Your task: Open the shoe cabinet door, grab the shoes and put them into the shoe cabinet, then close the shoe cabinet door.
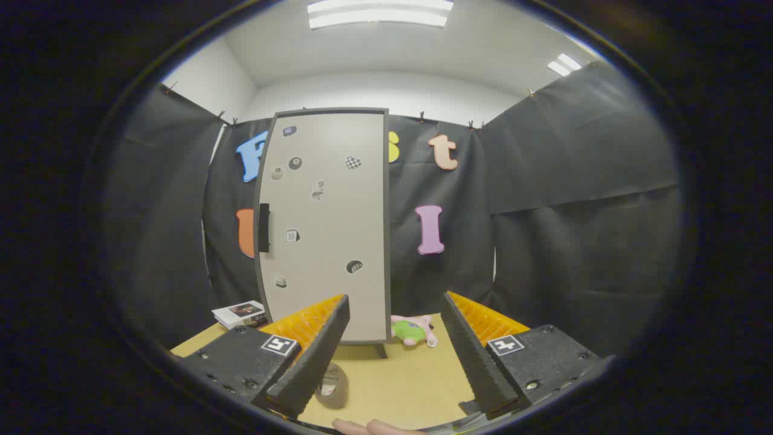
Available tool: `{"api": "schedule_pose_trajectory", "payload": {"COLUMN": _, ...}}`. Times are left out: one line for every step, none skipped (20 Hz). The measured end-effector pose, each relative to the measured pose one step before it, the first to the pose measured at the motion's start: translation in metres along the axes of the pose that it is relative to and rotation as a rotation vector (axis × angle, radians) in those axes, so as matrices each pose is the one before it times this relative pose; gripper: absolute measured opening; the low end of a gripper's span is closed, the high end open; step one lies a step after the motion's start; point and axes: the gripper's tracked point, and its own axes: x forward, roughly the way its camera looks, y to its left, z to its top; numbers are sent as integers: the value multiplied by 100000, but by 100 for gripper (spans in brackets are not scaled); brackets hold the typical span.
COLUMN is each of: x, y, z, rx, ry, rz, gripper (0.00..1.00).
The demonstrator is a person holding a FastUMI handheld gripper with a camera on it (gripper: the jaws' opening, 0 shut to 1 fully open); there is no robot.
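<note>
Hand-held gripper (395,353) wide open, holding nothing, above the counter (404,386); shoe cabinet door (326,223) shut just beyond, its handle (264,227) far left, so a straight approach risks missing it and bumping the panel.

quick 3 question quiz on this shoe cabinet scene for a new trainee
1. True or false: the shoe cabinet door is shut.
2. The dark handle sits on which edge of the door, seen from the tongs? A) the edge nearer the books B) the edge nearer the plush toy C) the top edge
3. What are the tongs holding?

Key
1. True: the door panel faces the tongs and lies flush.
2. A: the handle is on the side toward the stacked books, away from the plush toy.
3. Nothing: the fingers stand open with bare table between them, short of the cabinet.
</note>
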Motion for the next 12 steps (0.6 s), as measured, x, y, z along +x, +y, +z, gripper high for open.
{"api": "schedule_pose_trajectory", "payload": {"x": -71, "y": -53, "z": 36, "rx": 52, "ry": -371, "rz": 86, "gripper": 99}}
{"api": "schedule_pose_trajectory", "payload": {"x": 15, "y": -5, "z": 57, "rx": 12, "ry": -207, "rz": 85, "gripper": 99}}
{"api": "schedule_pose_trajectory", "payload": {"x": -25, "y": 9, "z": -103, "rx": -151, "ry": -75, "rz": 151, "gripper": 99}}
{"api": "schedule_pose_trajectory", "payload": {"x": 12, "y": 2, "z": -18, "rx": -70, "ry": 106, "rz": 9, "gripper": 99}}
{"api": "schedule_pose_trajectory", "payload": {"x": 6, "y": -69, "z": -80, "rx": -22, "ry": 67, "rz": -12, "gripper": 99}}
{"api": "schedule_pose_trajectory", "payload": {"x": 28, "y": 11, "z": -22, "rx": -20, "ry": 133, "rz": -115, "gripper": 99}}
{"api": "schedule_pose_trajectory", "payload": {"x": 41, "y": -19, "z": -37, "rx": 107, "ry": 110, "rz": -139, "gripper": 99}}
{"api": "schedule_pose_trajectory", "payload": {"x": -63, "y": 7, "z": 46, "rx": 123, "ry": -2, "rz": -122, "gripper": 99}}
{"api": "schedule_pose_trajectory", "payload": {"x": 46, "y": 39, "z": 25, "rx": -161, "ry": 112, "rz": 69, "gripper": 99}}
{"api": "schedule_pose_trajectory", "payload": {"x": -69, "y": 6, "z": 213, "rx": -59, "ry": -221, "rz": -94, "gripper": 99}}
{"api": "schedule_pose_trajectory", "payload": {"x": 76, "y": -63, "z": 245, "rx": -87, "ry": -356, "rz": -326, "gripper": 99}}
{"api": "schedule_pose_trajectory", "payload": {"x": 31, "y": -2, "z": 301, "rx": -46, "ry": -470, "rz": -257, "gripper": 99}}
